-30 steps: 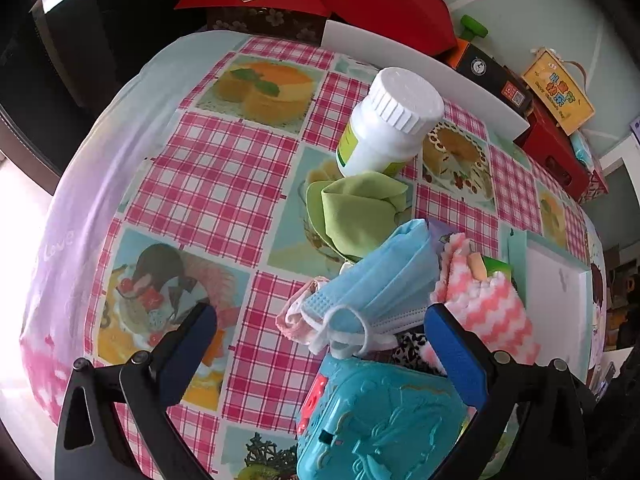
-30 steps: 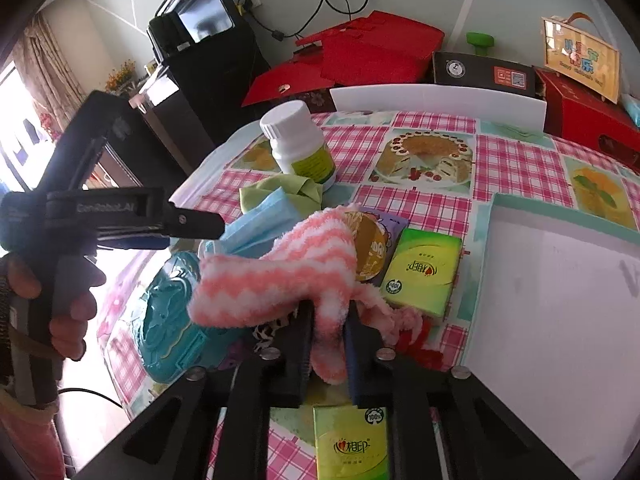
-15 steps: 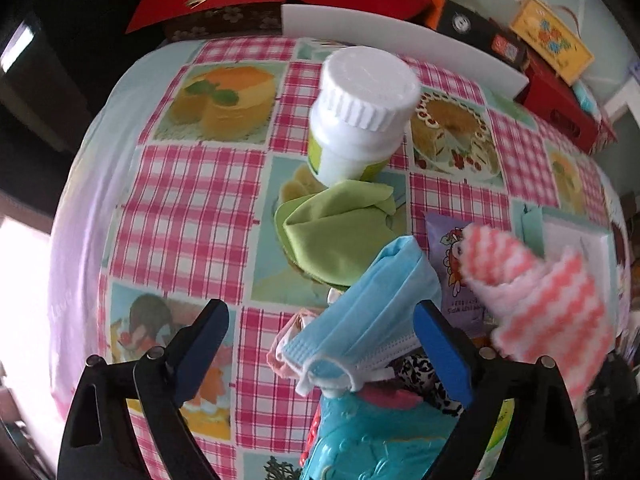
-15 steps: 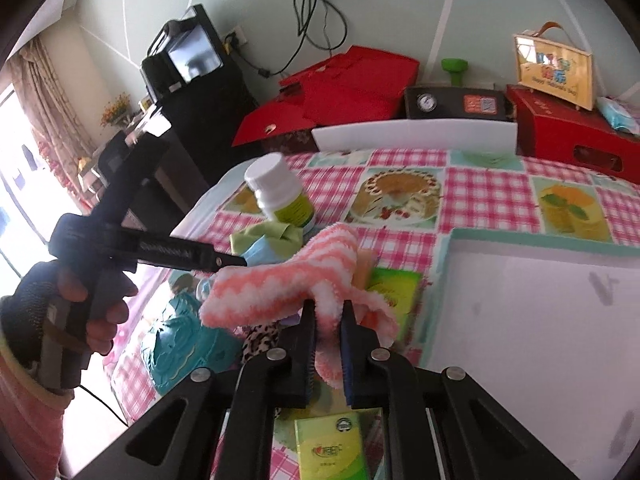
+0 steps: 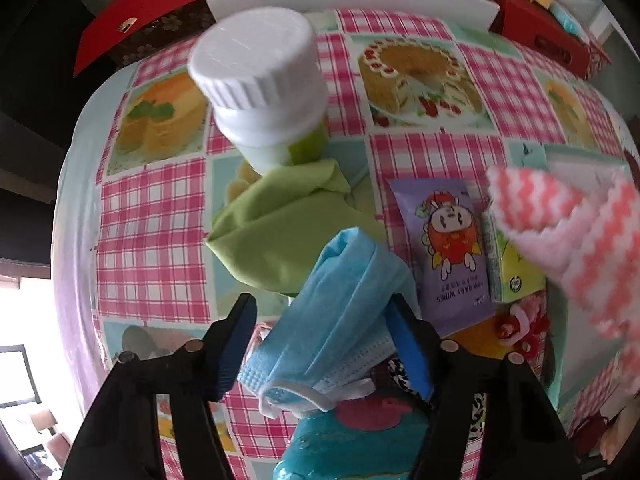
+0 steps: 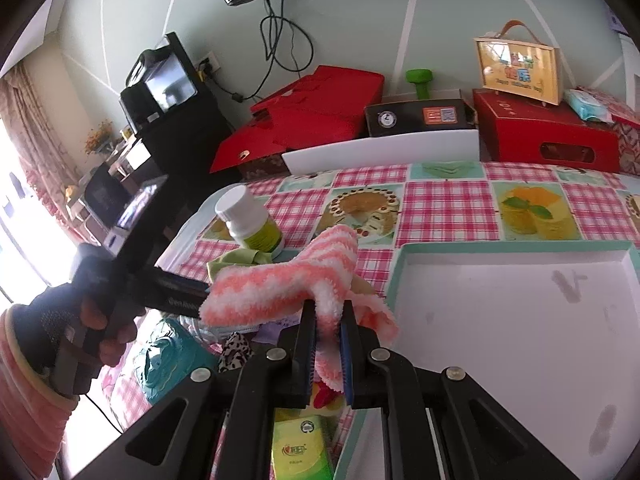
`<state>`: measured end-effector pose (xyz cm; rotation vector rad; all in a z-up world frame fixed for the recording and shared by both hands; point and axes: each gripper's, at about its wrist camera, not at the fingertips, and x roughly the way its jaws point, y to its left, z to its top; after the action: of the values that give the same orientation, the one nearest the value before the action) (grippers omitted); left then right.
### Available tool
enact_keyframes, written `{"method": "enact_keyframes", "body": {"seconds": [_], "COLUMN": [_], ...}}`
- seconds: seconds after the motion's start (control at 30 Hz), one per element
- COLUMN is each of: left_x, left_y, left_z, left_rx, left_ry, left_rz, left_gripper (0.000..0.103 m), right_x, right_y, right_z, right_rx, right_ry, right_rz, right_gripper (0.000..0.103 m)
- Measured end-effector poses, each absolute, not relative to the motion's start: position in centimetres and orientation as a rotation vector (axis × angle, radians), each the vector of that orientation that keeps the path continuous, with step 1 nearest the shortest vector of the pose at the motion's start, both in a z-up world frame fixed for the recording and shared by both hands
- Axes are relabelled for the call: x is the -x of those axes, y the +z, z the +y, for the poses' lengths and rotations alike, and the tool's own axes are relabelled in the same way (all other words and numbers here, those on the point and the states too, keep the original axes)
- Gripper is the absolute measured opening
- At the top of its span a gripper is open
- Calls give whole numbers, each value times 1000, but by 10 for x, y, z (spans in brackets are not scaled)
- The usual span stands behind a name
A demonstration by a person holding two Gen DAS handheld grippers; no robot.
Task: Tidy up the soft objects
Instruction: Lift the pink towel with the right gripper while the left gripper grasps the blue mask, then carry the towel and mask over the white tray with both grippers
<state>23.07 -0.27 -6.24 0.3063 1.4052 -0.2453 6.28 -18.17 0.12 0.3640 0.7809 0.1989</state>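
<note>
- Holding the pink-and-white chevron cloth point(image 6: 280, 284) in my right gripper point(image 6: 328, 356), I have those jaws clamped tight on a fold of it; the fluffy cloth is lifted off the desk point(image 6: 448, 204), one end sticking out to the left and a shorter flap drooping to the right.
- In the left wrist view the same cloth point(image 5: 580, 240) hangs at the right edge, above the green tissue pack point(image 5: 516, 268) and just beside the purple baby-wipes packet point(image 5: 452, 256).
- My left gripper point(image 5: 324, 344) points down at the blue face mask point(image 5: 340, 312); its jaws have just been closing and now stand about half open, with the mask between them. The right pad lies against the mask's edge, while the left pad stands apart from it, so I am not gripping it.
- The mask lies crumpled on top of a teal plastic case point(image 5: 352, 448) and overlaps the light green cloth point(image 5: 280, 228), which sits folded against the foot of a white-capped bottle point(image 5: 264, 92).
- A leopard-print piece point(image 5: 400, 376) peeks out beneath the mask, by my right-hand finger.
- A white tray with a teal rim point(image 6: 520, 320) sits on the checked tablecloth to the right of the pile.
- My left hand point(image 6: 80, 328), in a dark glove, grips its tool's handle at the left of the right wrist view.
</note>
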Motion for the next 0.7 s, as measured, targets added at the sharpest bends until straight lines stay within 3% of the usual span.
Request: {"method": "enact_keyframes", "body": {"seconds": [0.1,0.3,0.7], "left_x": [-228,-220,-195], "left_y": [-64,-58,-13], "left_z": [-9,-18,11], "left_rx": [-317,-324,-170], "left_ry": [-267,-250,-262], "left_rz": [1415,1405,1268], "left_gripper": [48,30,16], "right_x": [-62,-61,-58], "right_y": [2,1,6], "right_z": [-183,-187,-193], "right_rx": [-370,-389,-414], "right_ry": [199,195,202], "right_rz": [775,780,759], "right_gripper": [11,11,11]}}
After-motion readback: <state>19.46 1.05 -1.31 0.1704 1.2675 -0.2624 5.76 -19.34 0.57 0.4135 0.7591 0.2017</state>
